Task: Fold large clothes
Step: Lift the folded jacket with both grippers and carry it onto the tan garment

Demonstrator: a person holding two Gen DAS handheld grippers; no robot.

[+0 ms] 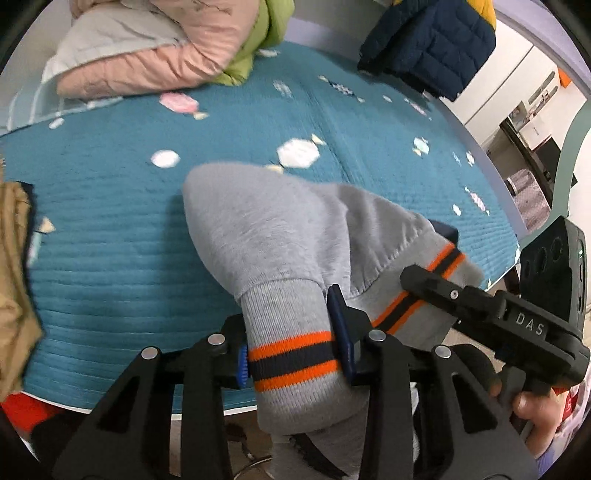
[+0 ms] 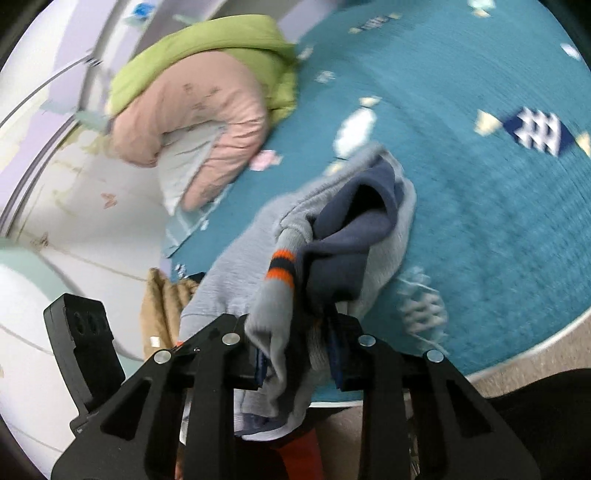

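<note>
Folding has barely begun, as far as these views show. At the left edge of the quilt (image 1: 110, 229) a tan garment (image 1: 14, 280) lies bunched, and at the far left corner a pink jacket (image 1: 155, 55) sits on a green one (image 1: 266, 33), both loosely heaped rather than squared; whether they count as finished I cannot tell.

Near the middle of the front edge, the left gripper (image 1: 295, 354) is clamped on one striped cuff (image 1: 291, 358) of the grey sweatshirt (image 1: 266, 229), its blue pads pressing the ribbing from both sides. The sweatshirt rises off the quilt in a lifted hump, so it is not laid flat.

Just right of that, the right gripper (image 1: 436, 284) bites the second striped cuff (image 1: 439, 273); its own view shows the right gripper (image 2: 299, 354) closed on a bundle of grey ribbing with the navy lining (image 2: 343, 240) spilling out in front. That view is smeared, so fine detail is lost.

At the far right corner a navy puffer (image 1: 432, 48) rests, also unfolded-looking.

My judgement: both sleeves are gathered, perhaps to spread or cross them, but the body is crumpled. Laying it flat, bringing the sleeves in and doubling the body all remain.
</note>
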